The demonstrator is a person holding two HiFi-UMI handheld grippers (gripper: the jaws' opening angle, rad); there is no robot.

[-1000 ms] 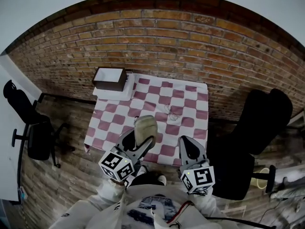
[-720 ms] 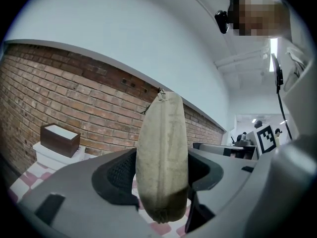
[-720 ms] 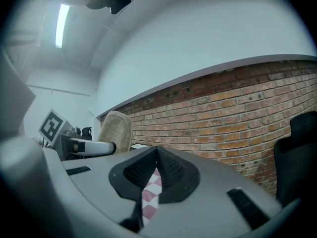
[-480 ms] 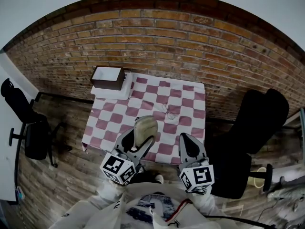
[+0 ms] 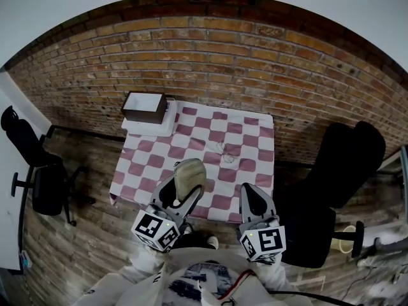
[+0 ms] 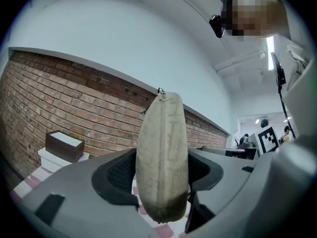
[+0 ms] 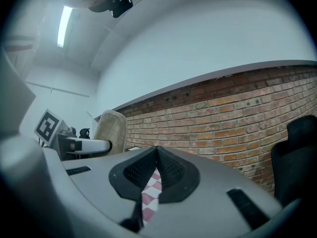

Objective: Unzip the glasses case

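Note:
The beige fabric glasses case is clamped edge-on in my left gripper, held level over the near edge of the checked table. In the left gripper view the glasses case stands upright between the jaws, its zip seam facing the camera and a small zip pull at its top. My right gripper is shut with nothing in it, level, to the right of the case and apart from it. From the right gripper view the glasses case shows at the left, with the right gripper closed.
A dark box on a white box sits at the table's far left corner. A small wire-like item lies mid-table. A brick wall backs the table. Black chairs stand at the left and right.
The left gripper with the case has tilted and shifted slightly; the head view has drifted a little. The right gripper has stayed in place.

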